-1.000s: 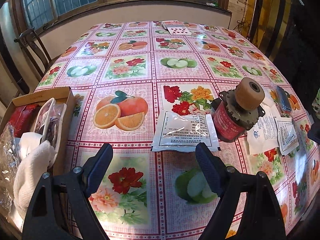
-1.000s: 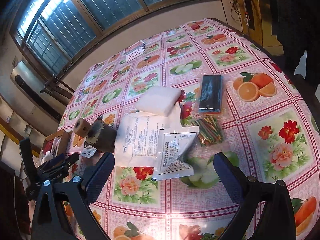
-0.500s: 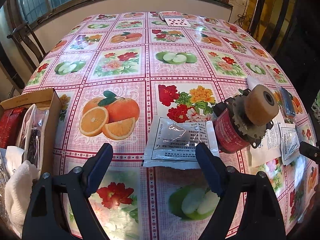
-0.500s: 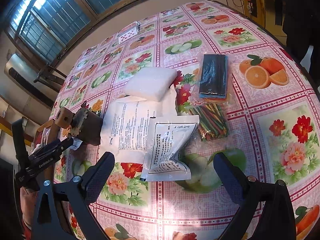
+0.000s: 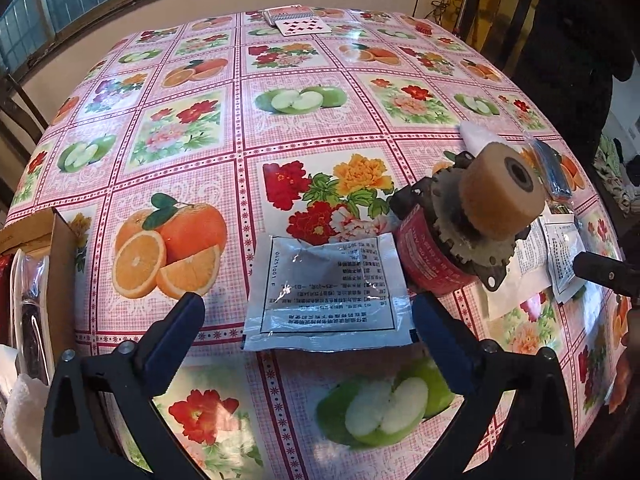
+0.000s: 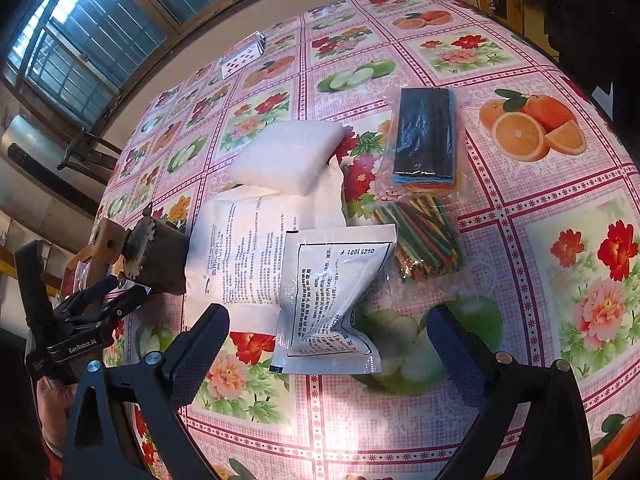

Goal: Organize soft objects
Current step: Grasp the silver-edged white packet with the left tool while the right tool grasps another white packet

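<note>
A silvery printed sachet point(image 5: 326, 292) lies flat on the fruit-print tablecloth, just ahead of my left gripper point(image 5: 306, 320), whose jaws stand open on either side of its near edge. In the right wrist view a second sachet point(image 6: 330, 300) lies crumpled between the open fingers of my right gripper point(image 6: 326, 344). Behind it lie a large white printed pouch point(image 6: 248, 256), a white padded pack point(image 6: 288, 156), a dark packet point(image 6: 426, 138) and a bag of coloured sticks point(image 6: 426, 236). The left gripper point(image 6: 96, 300) shows at the left there.
A red cylindrical motor part with a tan roller point(image 5: 464, 228) lies right of the left sachet. A cardboard box point(image 5: 44, 276) holding bagged items and a white cloth sits at the left edge. Playing cards point(image 5: 298, 20) rest at the far side.
My left gripper has moved forward and right, so the sachet now sits close between its fingers. My right gripper has come closer to the crumpled sachet. Both stayed open.
</note>
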The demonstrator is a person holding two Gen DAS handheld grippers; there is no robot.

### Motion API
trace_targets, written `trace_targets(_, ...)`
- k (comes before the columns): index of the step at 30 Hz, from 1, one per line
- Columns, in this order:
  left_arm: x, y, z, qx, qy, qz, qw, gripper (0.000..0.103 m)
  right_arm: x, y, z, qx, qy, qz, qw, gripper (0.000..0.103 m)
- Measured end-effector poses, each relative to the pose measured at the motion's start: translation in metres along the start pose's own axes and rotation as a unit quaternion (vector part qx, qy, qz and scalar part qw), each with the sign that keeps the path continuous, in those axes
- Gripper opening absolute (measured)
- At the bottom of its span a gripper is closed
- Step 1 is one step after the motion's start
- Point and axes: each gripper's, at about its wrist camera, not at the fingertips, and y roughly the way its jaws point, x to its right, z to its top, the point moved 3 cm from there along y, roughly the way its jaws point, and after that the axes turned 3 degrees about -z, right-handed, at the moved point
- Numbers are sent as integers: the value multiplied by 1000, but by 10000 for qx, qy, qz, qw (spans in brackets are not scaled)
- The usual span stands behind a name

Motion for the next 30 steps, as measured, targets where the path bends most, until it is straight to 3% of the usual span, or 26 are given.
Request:
trace_targets(9, -2, 11, 0, -77, 100, 365, 9993, 103, -9, 6, 3, -35, -70, -71, 9999, 101)
trace_targets(17, -1, 17, -4, -139, 49, 469, 9988, 103, -12, 10, 8, -58, -123, -168, 9998, 100)
trace_targets(19, -2, 18, -4, -172, -46, 443, 9989, 103, -14, 10, 8, -28, -178, -185, 9997, 95)
trace_targets(23, -1, 17, -4, -169, -45, 474, 9987, 102, -12, 9, 9, -5, -307, -379, 9988, 62)
trace_targets(24, 0, 16, -4, -164, -33, 442, 9989, 97, -12, 8, 8, -12, -343, -407, 9986, 49)
trace_targets(25, 2, 15, -4, -164, -28, 396, 9991, 93, -12, 8, 8, -29, -383, -428, 9983, 44)
trace_targets(27, 5, 12, -2, -125, -29, 354, 9993, 69, -11, 7, 6, -40, -439, -430, 9981, 37)
trace_targets(28, 5, 10, -1, -97, -41, 435, 9990, 65, -12, 7, 6, -34, -458, -432, 9980, 35)
trace_targets(30, 3, 8, 0, -93, -78, 299, 9995, 48, -14, 6, 3, -27, -502, -402, 9979, 30)
